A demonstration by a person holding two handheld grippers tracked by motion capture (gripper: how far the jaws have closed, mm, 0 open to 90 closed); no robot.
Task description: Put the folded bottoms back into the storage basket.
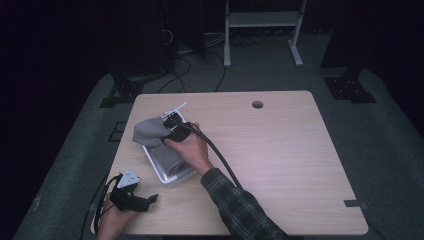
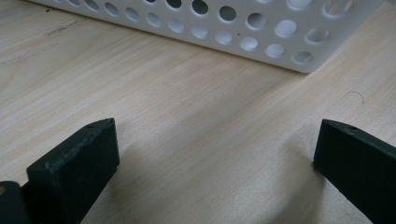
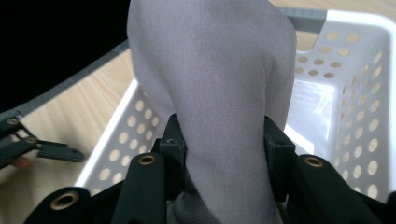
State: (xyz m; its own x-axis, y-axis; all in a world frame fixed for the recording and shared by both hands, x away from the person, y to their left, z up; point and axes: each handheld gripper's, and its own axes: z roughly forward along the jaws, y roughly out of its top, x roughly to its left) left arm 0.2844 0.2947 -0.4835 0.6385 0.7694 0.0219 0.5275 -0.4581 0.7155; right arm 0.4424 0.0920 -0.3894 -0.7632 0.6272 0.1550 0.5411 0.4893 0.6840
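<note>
A grey cloth hangs over the far left part of a white perforated basket on the wooden table, with more grey cloth lying inside it. My right gripper is shut on that cloth; in the right gripper view the grey cloth fills the gap between both black jaws above the basket. My left gripper rests near the table's front left corner, open with nothing between its jaws. The left gripper view has its fingers spread wide over bare wood, facing the basket wall.
The wooden table has a round cable hole near its far edge. A black cable trails from the right gripper along the plaid sleeve. Grey tape sits at the front right edge. Dark floor and stands lie beyond.
</note>
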